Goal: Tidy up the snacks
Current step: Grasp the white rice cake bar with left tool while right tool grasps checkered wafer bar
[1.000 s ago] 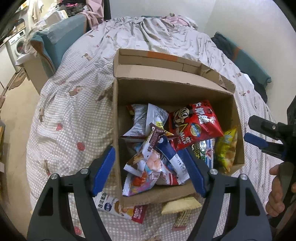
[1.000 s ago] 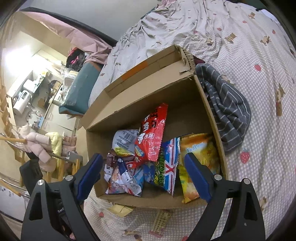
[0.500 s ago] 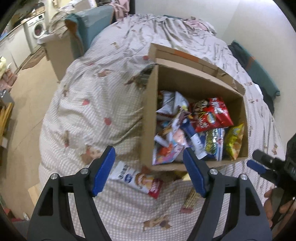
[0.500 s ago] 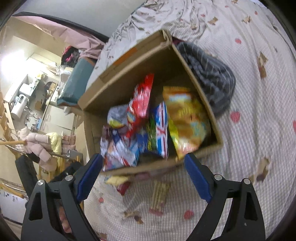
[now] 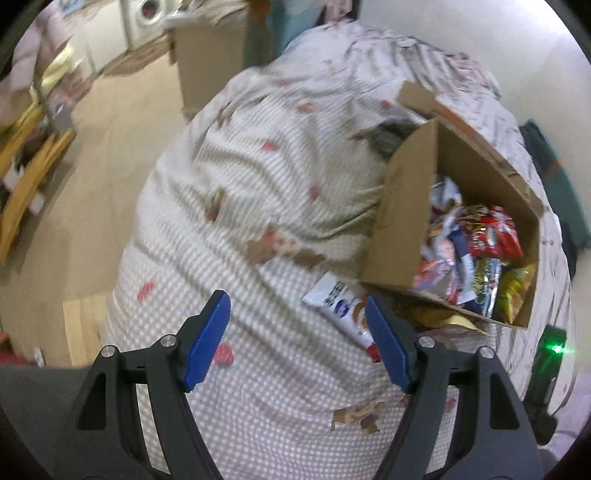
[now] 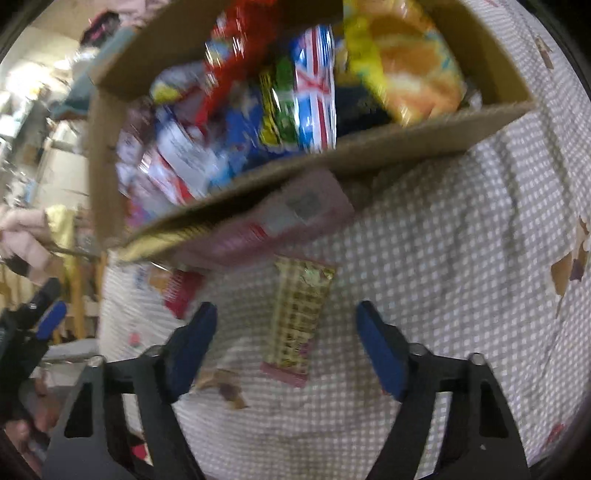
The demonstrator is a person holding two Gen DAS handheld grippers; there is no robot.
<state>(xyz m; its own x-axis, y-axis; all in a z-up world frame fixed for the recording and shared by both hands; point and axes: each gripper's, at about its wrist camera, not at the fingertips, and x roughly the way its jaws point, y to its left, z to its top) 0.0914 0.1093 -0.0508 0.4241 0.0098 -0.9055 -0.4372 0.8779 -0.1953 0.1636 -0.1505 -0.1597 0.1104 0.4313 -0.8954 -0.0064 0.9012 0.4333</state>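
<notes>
A cardboard box (image 5: 402, 221) (image 6: 388, 142) full of snack bags lies on a checked bedspread. Loose packets lie in front of it: a white, blue and red packet (image 5: 341, 308) (image 6: 171, 286), a pink packet (image 6: 280, 218) and a long yellow wafer packet (image 6: 297, 315). My left gripper (image 5: 297, 339) stands open over bare bedspread, its right finger next to the white packet. My right gripper (image 6: 286, 345) hangs over the wafer packet, which lies between its fingers; the jaws are closing and the pads do not touch it.
The bed's edge falls off to the left, with a wooden floor (image 5: 92, 177), another carton (image 5: 210, 55) and a washing machine (image 5: 147, 11) beyond. A grey cloth (image 5: 391, 134) lies behind the box. The other gripper (image 6: 40, 325) shows at the left of the right wrist view.
Both grippers came back from over the box towards its near side and sank towards the bedspread. The right one now has the wafer packet between narrower jaws; the left rolled and swung left.
</notes>
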